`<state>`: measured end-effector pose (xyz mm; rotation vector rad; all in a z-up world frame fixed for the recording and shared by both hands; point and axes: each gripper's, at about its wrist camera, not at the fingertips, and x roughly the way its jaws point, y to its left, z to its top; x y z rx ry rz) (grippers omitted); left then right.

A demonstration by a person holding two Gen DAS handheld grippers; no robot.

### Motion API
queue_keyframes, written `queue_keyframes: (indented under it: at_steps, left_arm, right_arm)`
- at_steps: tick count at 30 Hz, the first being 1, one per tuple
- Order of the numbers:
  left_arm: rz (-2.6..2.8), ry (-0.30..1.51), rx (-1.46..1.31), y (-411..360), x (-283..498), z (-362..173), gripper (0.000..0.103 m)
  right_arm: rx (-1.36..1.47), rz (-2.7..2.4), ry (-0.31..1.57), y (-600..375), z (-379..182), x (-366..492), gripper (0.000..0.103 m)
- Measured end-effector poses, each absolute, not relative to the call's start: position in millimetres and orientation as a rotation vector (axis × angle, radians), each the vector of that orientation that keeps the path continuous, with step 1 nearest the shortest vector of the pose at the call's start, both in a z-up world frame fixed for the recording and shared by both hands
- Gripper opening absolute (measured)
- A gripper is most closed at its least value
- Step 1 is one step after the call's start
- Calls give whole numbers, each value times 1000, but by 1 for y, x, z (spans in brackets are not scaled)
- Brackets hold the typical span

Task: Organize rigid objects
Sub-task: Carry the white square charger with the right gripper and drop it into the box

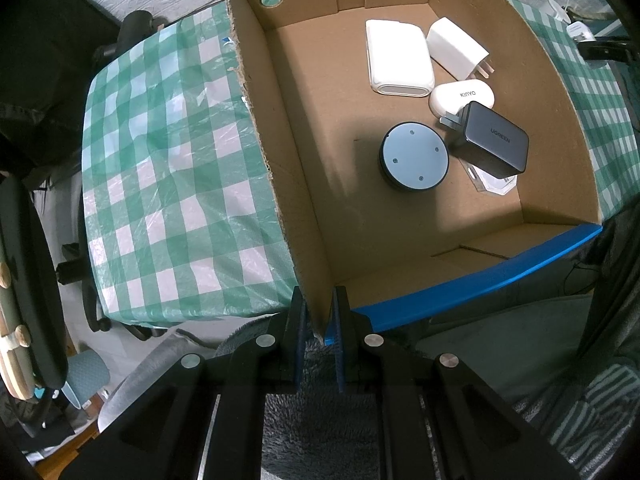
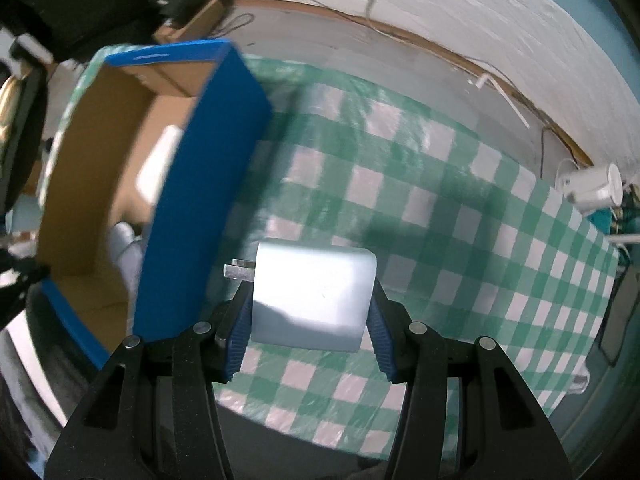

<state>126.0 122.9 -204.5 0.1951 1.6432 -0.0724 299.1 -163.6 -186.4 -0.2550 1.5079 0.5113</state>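
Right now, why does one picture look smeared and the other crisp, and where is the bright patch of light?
Right wrist view: the blue-edged cardboard box and checked tablecloth are motion-blurred, while the held white charger stays fairly sharp. Left wrist view: crisp, light falling across the box floor beside the round puck; fisheye bends the box walls.

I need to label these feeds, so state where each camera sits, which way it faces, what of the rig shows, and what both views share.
Left wrist: sits on the left hand-held gripper, looking down into the brown cardboard box with blue outer sides; its black fingers pinch the box's corner wall.
Right wrist: sits on the right hand-held gripper, looking down at the green-and-white checked tablecloth; its fingers clamp a white plug-in charger block.
Shared: the box and the tablecloth.
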Motion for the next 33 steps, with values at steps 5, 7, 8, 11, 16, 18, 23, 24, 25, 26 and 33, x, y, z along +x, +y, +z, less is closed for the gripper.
queue_keyframes:
  at_steps: [5, 7, 8, 11, 16, 18, 23, 24, 25, 26, 33]
  left_arm:
    - [-73, 1642, 196, 122, 127, -205, 11]
    - [-73, 1643, 196, 122, 128, -205, 10]
    - [-73, 1643, 197, 121, 129, -205, 11]
    - [-72, 1642, 196, 121, 129, -205, 11]
    - [-68, 1640, 199, 120, 131, -204, 10]
    - [-67, 1639, 198, 121, 130, -204, 10]
    - [-68, 1637, 195, 122, 129, -203, 11]
    - [-68, 1636, 198, 122, 129, -203, 11]
    - [-69, 1635, 200, 122, 129, -203, 10]
    - [-70, 1636, 200, 122, 129, -203, 11]
    - [-71, 1634, 189, 123, 129, -202, 11]
  right_arm:
    - [-275, 587, 1478, -141, -165, 284, 52]
    - [-281, 624, 1466, -129, -156, 278, 52]
    - [-284, 637, 1462, -125, -153, 276, 52]
    - [-299, 681, 1451, -109, -146, 267, 52]
    - [-343, 744, 1439, -80, -142, 253, 52]
    - [-374, 761, 1436, -66, -144, 248, 52]
    - [-402, 801, 1431, -42, -150, 239, 52]
    - [-412, 809, 1429, -37, -152, 238, 52]
    - [-423, 814, 1430, -33, -154, 236, 52]
    - [-427, 816, 1430, -31, -155, 235, 52]
    - [-470, 829, 1453, -19, -180, 227, 52]
